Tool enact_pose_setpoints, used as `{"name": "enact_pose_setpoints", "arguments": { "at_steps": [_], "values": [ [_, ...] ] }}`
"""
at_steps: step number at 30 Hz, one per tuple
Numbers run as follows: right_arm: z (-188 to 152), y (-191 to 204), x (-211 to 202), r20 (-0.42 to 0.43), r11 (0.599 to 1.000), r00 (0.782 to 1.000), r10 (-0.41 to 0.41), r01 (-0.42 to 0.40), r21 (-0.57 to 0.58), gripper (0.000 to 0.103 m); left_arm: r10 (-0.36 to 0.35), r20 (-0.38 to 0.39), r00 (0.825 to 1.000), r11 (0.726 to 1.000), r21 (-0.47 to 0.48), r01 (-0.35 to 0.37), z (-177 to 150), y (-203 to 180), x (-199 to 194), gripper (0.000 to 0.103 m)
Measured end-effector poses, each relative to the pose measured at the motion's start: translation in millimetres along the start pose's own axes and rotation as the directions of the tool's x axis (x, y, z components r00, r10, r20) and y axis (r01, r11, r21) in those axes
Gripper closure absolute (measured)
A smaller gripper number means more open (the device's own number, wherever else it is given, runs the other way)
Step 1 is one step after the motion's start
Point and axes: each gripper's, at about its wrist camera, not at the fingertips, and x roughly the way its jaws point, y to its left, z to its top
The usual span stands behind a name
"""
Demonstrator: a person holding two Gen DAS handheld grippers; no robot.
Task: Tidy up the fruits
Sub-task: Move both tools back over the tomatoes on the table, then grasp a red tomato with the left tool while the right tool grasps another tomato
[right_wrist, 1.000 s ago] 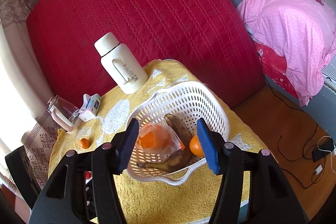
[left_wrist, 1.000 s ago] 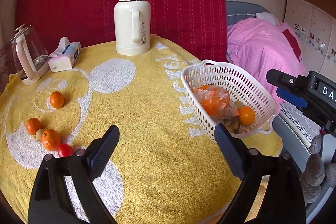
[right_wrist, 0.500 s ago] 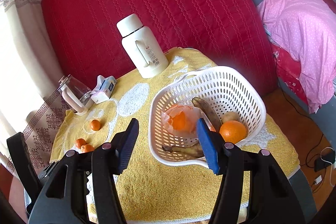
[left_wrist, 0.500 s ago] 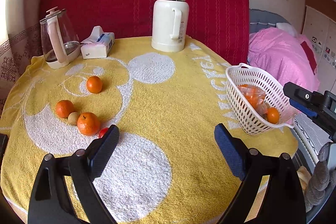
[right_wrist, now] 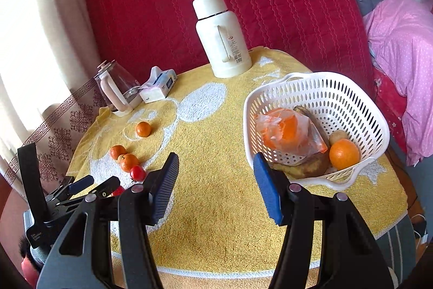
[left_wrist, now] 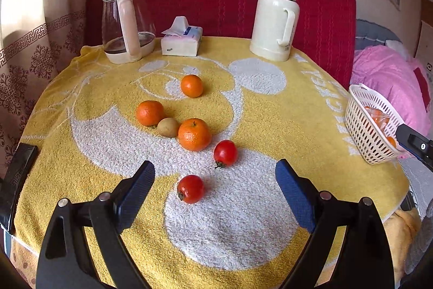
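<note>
Loose fruit lies on the yellow towel: three oranges, the nearest [left_wrist: 194,134] the biggest, a small brown fruit [left_wrist: 167,127] and two red tomatoes [left_wrist: 225,153]. My left gripper [left_wrist: 213,171] hovers over the near tomato [left_wrist: 190,188]; its jaws are closing, the tomato lies between them and the pads do not touch it. The white basket [right_wrist: 319,88] holds a bagged orange [right_wrist: 284,133], a banana, an orange [right_wrist: 344,154] and a brown fruit. My right gripper [right_wrist: 216,167] is open and holds nothing, just left of the basket. The left gripper [right_wrist: 101,184] shows there beside the tomatoes.
At the back stand a glass kettle [left_wrist: 125,26], a tissue pack [left_wrist: 181,41] and a white thermos [left_wrist: 277,20] before a red quilted panel. A pink bed [right_wrist: 400,67] lies to the right. The basket [left_wrist: 365,126] sits near the table's right edge.
My left gripper has swung left from the basket to the loose fruit, and both tomatoes have come into view. The right gripper has rolled and drifted left, so the basket now lies to its right.
</note>
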Motion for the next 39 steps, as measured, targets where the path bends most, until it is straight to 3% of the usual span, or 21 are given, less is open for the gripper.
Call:
{"name": "enact_pose_setpoints", "arguments": {
  "at_steps": [8, 16, 28, 34, 39],
  "values": [
    [-15.8, 21.6, 13.5, -0.053, 0.998, 0.998, 0.021, -0.024, -0.054, 0.044, -0.001, -0.054, 0.999, 1.000, -0.011, 0.000, -12.4, 19.5, 11.6, 0.041],
    [-24.6, 31.0, 21.8, -0.083, 0.997, 0.996, 0.022, -0.028, -0.077, 0.044, -0.034, -0.094, 0.995, 0.999, -0.033, 0.031, -16.5, 25.3, 24.0, 0.059],
    [-34.6, 40.2, 35.5, -0.126, 0.995, 0.992, 0.018, -0.030, -0.096, 0.044, -0.100, -0.137, 0.985, 0.992, -0.090, 0.089, -19.7, 34.7, 38.6, 0.077],
    [-36.7, 48.0, 42.2, -0.145, 0.995, 0.989, 0.025, -0.039, -0.095, 0.044, -0.118, -0.113, 0.987, 0.989, -0.103, 0.107, -20.3, 37.2, 34.0, 0.077],
    [-33.0, 57.6, 53.0, -0.178, 0.994, 0.983, 0.053, -0.069, -0.088, 0.044, -0.093, -0.070, 0.993, 0.990, -0.113, 0.084, -21.3, 39.2, 25.6, 0.077]
  ]
}}
